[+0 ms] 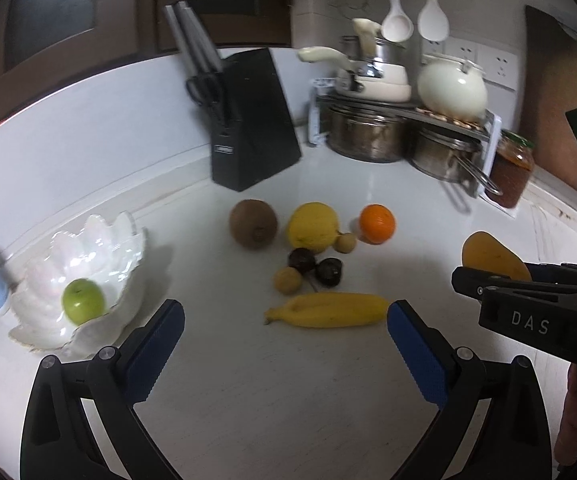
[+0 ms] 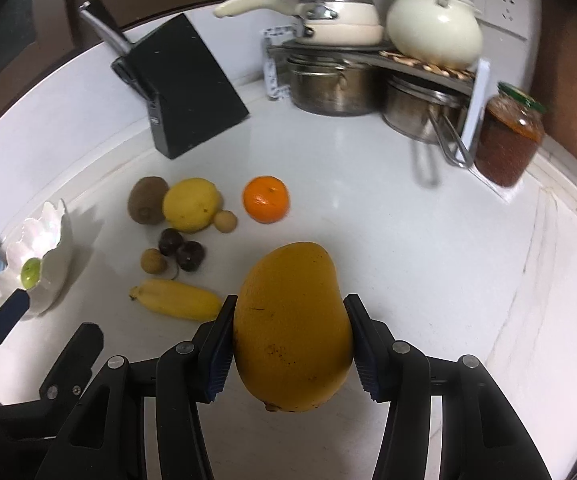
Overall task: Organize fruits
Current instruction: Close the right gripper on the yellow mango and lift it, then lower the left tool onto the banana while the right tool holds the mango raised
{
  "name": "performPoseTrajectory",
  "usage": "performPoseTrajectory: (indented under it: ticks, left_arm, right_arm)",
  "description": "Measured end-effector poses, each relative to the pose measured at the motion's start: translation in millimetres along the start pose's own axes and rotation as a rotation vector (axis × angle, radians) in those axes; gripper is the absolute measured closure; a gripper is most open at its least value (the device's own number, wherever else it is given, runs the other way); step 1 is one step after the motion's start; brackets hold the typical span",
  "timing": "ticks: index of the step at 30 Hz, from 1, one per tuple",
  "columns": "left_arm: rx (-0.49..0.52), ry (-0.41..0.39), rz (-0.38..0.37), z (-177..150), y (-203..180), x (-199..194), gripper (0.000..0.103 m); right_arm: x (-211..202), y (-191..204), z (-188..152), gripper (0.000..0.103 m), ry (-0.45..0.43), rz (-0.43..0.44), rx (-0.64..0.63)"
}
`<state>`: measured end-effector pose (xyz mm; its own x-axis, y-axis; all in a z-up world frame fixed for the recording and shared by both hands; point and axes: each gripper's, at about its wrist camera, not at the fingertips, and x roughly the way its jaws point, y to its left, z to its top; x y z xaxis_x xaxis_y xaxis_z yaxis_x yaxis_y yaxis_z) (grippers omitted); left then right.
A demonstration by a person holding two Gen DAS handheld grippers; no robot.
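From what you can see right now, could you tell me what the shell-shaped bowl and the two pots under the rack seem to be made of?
The shell-shaped bowl looks like glazed ceramic or porcelain: glossy white with a faint pearly sheen, possibly glass. The two pots look like stainless steel: grey, brushed metal with dull reflections.

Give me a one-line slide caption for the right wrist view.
Right gripper shut on a mango above the counter, with banana, orange and shell bowl beyond.
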<state>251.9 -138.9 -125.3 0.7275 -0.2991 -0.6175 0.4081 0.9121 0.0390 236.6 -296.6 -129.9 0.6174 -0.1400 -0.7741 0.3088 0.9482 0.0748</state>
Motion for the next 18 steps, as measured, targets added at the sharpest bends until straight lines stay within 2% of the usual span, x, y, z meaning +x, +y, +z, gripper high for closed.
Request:
performPoseTrajectory:
  ticks: [6, 10, 18]
  left_arm:
    - [0.043, 0.033, -0.054, 2, -7, 15, 0.0]
    - [0.034, 0.057, -0.092, 2, -9, 25, 0.0]
    - [0.046, 0.113, -0.119, 2, -28, 56, 0.0]
  right_arm:
    - [5, -7, -3, 0.05, 0.014, -0.013, 0.023]
    - [10, -10, -3, 0.051, 0.017, -0.015, 0.042]
    - [23, -25, -1, 0.05, 0.037, -0.041, 0.081]
